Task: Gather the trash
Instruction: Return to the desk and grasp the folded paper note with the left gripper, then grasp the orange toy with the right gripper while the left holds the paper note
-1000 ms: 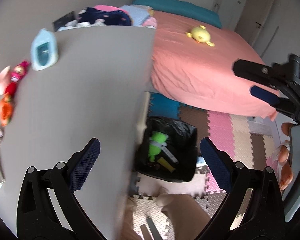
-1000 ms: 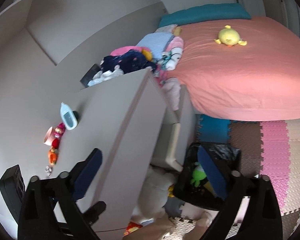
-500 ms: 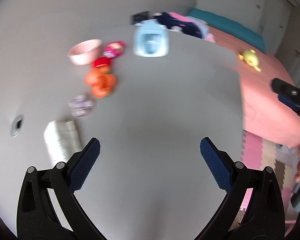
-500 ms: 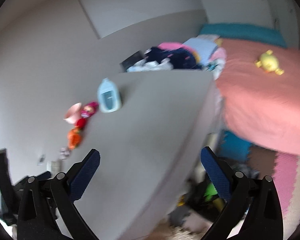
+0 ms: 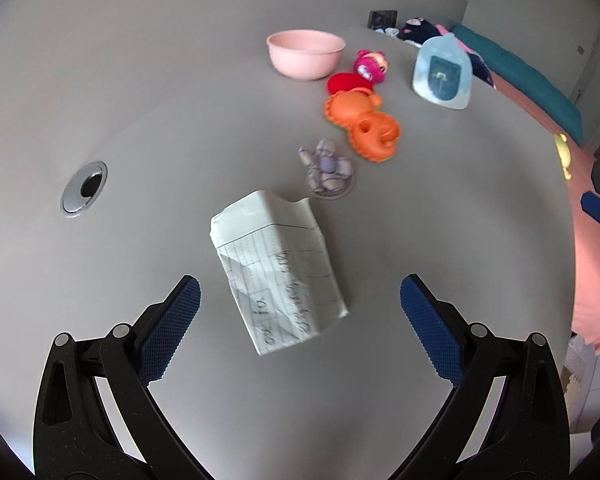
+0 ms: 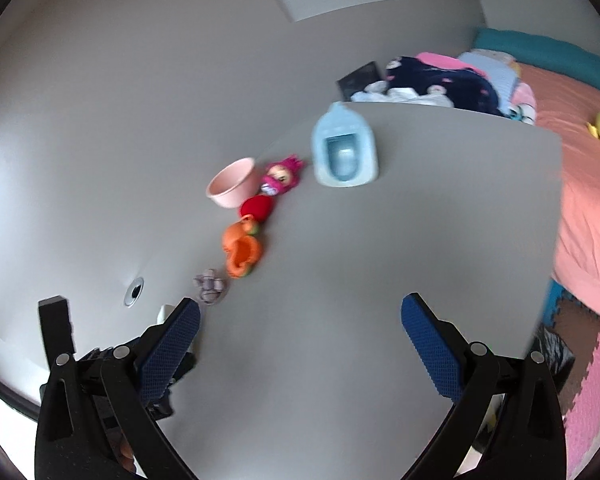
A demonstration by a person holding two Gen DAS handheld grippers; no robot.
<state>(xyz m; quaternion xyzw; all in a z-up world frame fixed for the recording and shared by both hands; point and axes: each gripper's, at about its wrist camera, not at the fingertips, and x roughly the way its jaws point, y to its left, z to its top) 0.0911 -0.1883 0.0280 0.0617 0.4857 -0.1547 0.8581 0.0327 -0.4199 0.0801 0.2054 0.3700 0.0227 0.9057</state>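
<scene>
Hovering spread wide, the left gripper (image 5: 300,312) frames a folded paper (image 5: 281,270) lying flat on the grey table (image 5: 440,220), touching nothing. Beyond the paper sit a crumpled wrapper (image 5: 327,168), then orange toys (image 5: 364,124) and a pink bowl (image 5: 305,54). The right gripper (image 6: 300,334), also spread and empty, hangs above the table, well apart from the paper.

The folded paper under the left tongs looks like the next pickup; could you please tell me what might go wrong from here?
1. The folded paper lies flat on the desk, so the open left tongs may slide over it.
2. The small grey-purple bundle sits close beyond it and could be nudged.
</scene>
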